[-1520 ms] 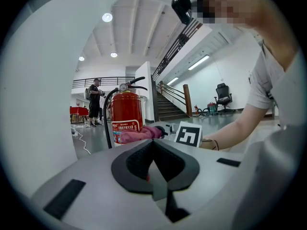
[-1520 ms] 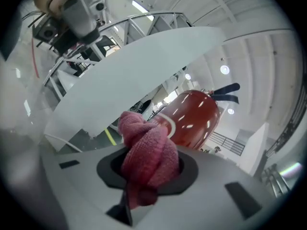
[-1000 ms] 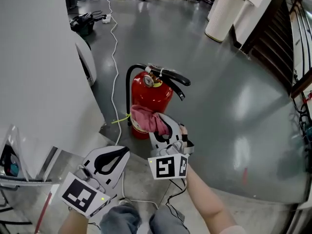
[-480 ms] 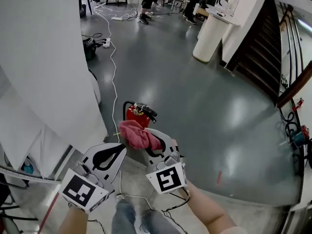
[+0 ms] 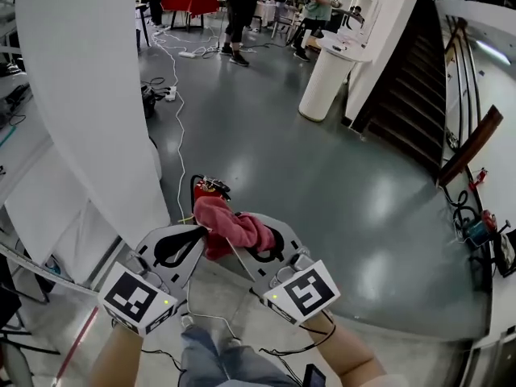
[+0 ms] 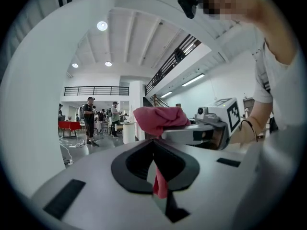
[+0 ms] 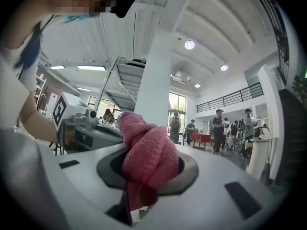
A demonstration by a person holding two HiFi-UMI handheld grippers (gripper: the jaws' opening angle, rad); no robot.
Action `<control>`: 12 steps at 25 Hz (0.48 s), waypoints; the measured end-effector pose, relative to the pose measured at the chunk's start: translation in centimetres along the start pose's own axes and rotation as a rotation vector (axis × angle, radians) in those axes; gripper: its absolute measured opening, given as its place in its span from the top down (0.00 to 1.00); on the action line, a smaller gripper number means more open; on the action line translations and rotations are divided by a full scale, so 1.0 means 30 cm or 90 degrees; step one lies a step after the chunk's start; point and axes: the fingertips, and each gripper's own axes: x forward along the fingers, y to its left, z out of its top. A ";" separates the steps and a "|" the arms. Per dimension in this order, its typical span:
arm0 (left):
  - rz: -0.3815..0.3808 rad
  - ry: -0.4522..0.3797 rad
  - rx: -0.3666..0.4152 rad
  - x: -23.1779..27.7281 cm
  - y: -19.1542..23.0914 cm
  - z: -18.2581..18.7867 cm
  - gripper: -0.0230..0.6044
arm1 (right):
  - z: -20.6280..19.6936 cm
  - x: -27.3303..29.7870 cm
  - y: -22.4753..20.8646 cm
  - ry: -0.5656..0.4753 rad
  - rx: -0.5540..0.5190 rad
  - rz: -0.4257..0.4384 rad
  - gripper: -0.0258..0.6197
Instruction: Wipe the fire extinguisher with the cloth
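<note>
Both forearms reached forward side by side, the grippers raised well above the grey floor [image 5: 322,184]. The right gripper [image 5: 245,234] was clenched on a bunched pink cloth [image 5: 238,226], which bulged out past its jaws. The left gripper [image 5: 199,235], just beside the cloth, had its jaws closed together, with a thin red sliver in the slit that I could not identify. The red fire extinguisher [image 5: 206,189] stood on the floor below, mostly hidden behind the cloth.
</note>
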 end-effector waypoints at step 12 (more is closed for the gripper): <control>0.004 -0.036 -0.025 -0.149 -0.137 0.091 0.95 | 0.086 -0.138 0.156 -0.029 0.022 0.014 0.80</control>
